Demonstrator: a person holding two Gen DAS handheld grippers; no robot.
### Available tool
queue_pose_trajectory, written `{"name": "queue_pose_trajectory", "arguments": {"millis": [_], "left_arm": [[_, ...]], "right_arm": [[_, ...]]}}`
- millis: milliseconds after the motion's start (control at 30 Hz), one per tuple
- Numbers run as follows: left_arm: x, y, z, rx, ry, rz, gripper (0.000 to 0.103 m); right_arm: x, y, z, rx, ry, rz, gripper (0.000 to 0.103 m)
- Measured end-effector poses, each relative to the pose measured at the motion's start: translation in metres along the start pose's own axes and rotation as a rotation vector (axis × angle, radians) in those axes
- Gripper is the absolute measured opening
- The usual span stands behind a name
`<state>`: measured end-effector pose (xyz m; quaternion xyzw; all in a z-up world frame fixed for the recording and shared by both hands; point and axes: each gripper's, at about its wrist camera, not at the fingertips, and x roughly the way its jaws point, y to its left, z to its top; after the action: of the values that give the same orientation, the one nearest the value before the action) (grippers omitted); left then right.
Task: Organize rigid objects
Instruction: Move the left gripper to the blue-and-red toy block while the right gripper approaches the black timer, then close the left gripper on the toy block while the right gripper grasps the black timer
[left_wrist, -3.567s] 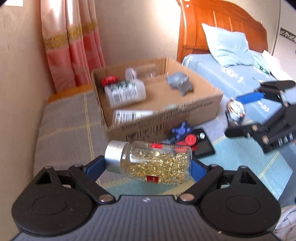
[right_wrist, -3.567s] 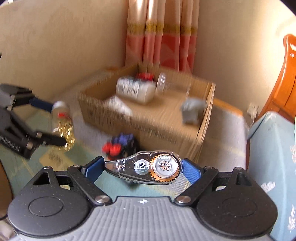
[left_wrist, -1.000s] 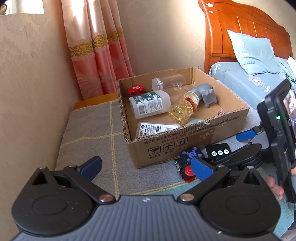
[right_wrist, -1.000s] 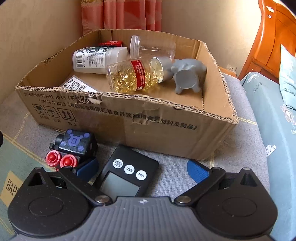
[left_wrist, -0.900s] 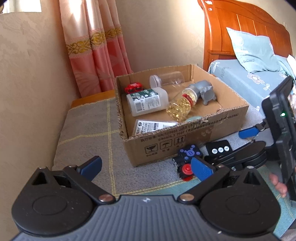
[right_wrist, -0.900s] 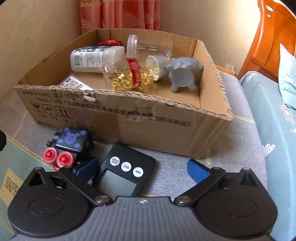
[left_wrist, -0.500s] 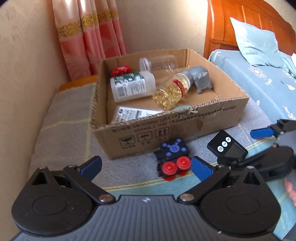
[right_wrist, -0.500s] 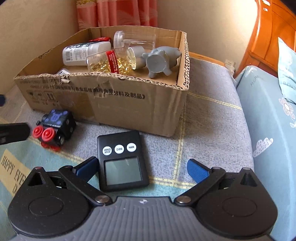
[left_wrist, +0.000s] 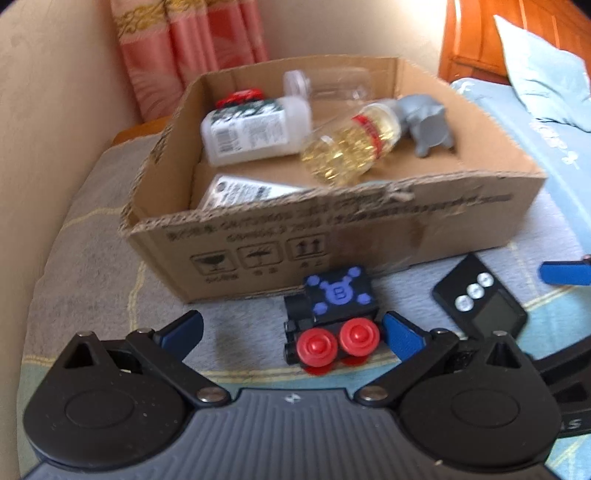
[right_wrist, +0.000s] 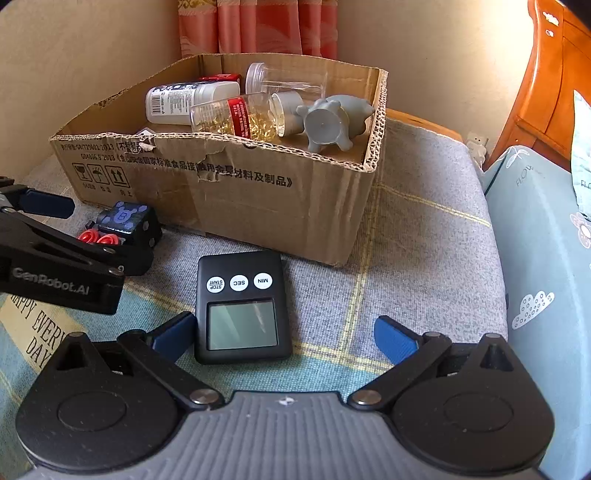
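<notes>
Cardboard box (right_wrist: 236, 192) is the hub of it all, sitting on the grey blanket with its open top toward the room, and everything reads best from there. Inside it lie a white bottle (right_wrist: 184, 101), a capsule bottle (right_wrist: 236, 118) on its side, a clear jar (right_wrist: 284, 79) at the back wall and a grey elephant figure (right_wrist: 332, 122) tipped over near the box's right-hand wall; they look dropped in rather than arranged, which suits a sorting bin.

Two things remain outside, both just in front of the box's printed front wall. The toy train (left_wrist: 332, 314), black with red wheels, sits close to that wall, and the left gripper (left_wrist: 291, 332) hangs low over it with its tongs spread wide, the train lying toward the right-hand finger rather than centred. The black timer (right_wrist: 240, 306) lies flat, a little farther out from the same wall, and the right gripper (right_wrist: 284, 334) has its tongs spread too, the left finger just beside the timer's edge.

Neither pair pinches anything. My guess is that each hand has lined up on its own item so both can be lifted into the box; each probably needs a small sideways shift to centre the piece before closing.
</notes>
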<state>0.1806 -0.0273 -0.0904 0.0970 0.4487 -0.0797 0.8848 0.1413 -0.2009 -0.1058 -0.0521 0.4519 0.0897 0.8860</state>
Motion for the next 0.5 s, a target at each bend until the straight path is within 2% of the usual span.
{"name": "queue_pose_trajectory", "arguments": {"millis": [167, 267, 333, 367, 500], "left_arm": [[0.002, 0.010, -0.007, -0.027, -0.014, -0.013, 0.102], [-0.002, 0.005, -0.009, 0.013, -0.058, -0.045, 0.086], [-0.006, 0.000, -0.008, 0.047, -0.075, -0.078, 0.063], [-0.007, -0.002, -0.007, 0.058, -0.077, -0.099, 0.057], [-0.009, -0.005, -0.007, 0.057, -0.079, -0.104, 0.054]], "right_arm": [[-0.001, 0.000, 0.000, -0.001, -0.004, -0.001, 0.103], [0.000, 0.000, -0.001, 0.001, -0.009, -0.002, 0.103], [-0.001, 0.001, -0.001, 0.004, -0.014, -0.003, 0.103], [-0.001, 0.001, -0.002, 0.004, -0.016, -0.004, 0.103], [-0.001, 0.002, -0.003, -0.001, -0.026, 0.001, 0.103]]}}
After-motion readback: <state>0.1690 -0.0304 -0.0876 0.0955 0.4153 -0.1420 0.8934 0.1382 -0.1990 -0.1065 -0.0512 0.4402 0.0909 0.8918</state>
